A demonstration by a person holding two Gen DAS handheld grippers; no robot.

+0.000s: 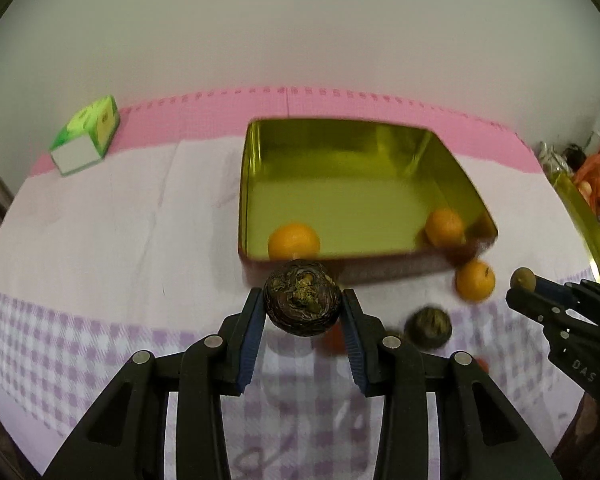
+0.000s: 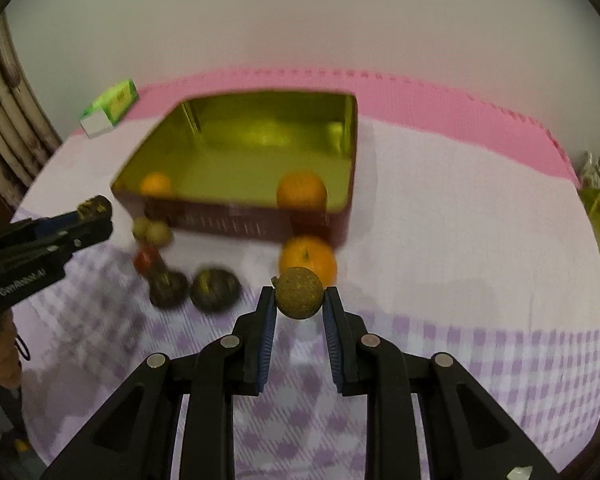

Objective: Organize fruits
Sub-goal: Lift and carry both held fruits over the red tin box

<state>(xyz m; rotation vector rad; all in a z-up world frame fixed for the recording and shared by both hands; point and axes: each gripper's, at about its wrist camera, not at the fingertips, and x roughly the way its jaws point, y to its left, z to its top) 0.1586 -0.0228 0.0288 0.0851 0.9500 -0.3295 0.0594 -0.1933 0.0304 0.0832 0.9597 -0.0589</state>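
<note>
The left gripper is clamped on a dark wrinkled fruit, held just short of the gold tin's near wall, so the tin lies straight ahead and slightly below. The right gripper is clamped on a small brown fruit with a loose orange between it and the tin. By my judgement the left is nearer the rim and would clear it first.
</note>
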